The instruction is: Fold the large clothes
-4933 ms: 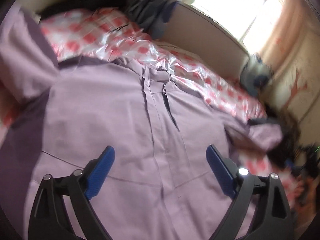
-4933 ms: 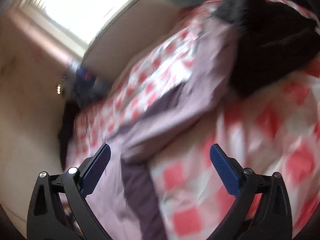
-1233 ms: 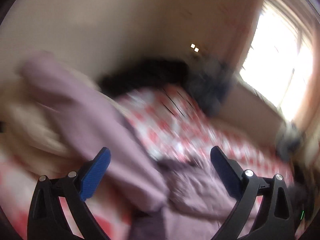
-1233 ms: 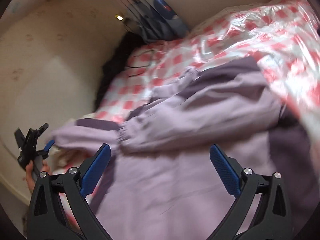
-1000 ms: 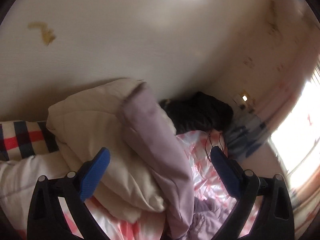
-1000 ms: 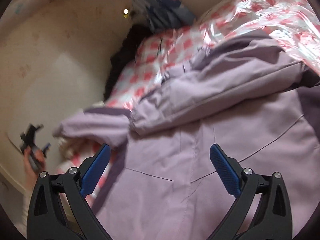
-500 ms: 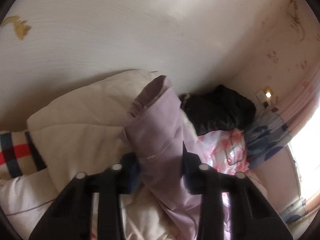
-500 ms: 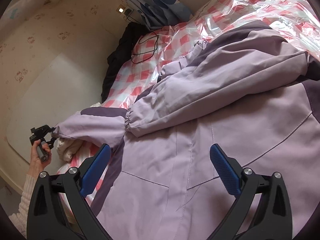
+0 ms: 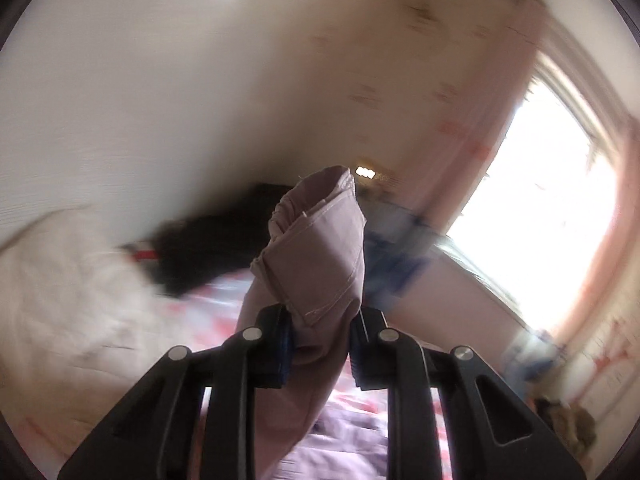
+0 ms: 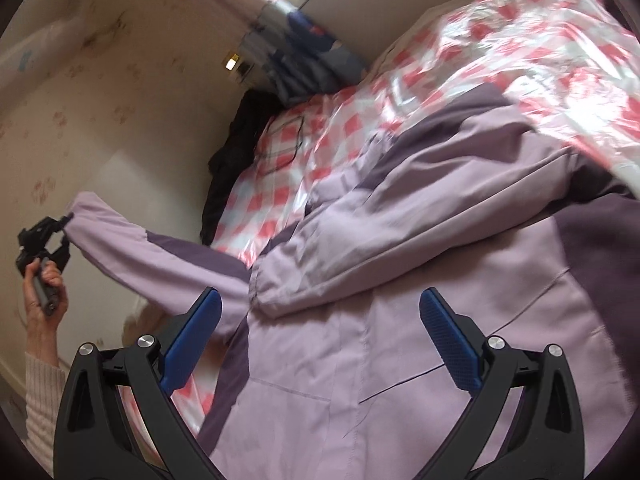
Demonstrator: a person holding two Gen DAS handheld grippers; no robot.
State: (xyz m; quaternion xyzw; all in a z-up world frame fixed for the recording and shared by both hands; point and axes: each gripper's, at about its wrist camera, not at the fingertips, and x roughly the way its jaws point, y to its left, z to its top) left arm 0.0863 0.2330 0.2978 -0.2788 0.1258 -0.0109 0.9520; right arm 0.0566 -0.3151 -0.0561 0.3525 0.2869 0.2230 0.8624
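A lilac jacket (image 10: 400,340) with dark purple panels lies front up on the bed. One sleeve (image 10: 420,232) is folded across its chest. The other sleeve (image 10: 140,248) is stretched out to the left and lifted off the bed. My left gripper (image 9: 320,336) is closing its jaws on that sleeve's cuff (image 9: 320,240), and the pads press on the fabric. In the right wrist view a hand (image 10: 44,280) holds the left gripper (image 10: 44,236) at the sleeve's end. My right gripper (image 10: 320,332) hangs open above the jacket's body, with nothing between its fingers.
The bed has a red and white check cover (image 10: 500,40) under shiny plastic. A black garment (image 10: 232,152) and a blue patterned cloth (image 10: 308,60) lie at the wall end. A cream quilt (image 9: 60,280) sits at the left. A bright window (image 9: 540,200) is on the right.
My left gripper went from wide open to closed on the sleeve cuff, then rose and swung with it, lifting the sleeve off the quilt. The right gripper shifted slightly and stays open.
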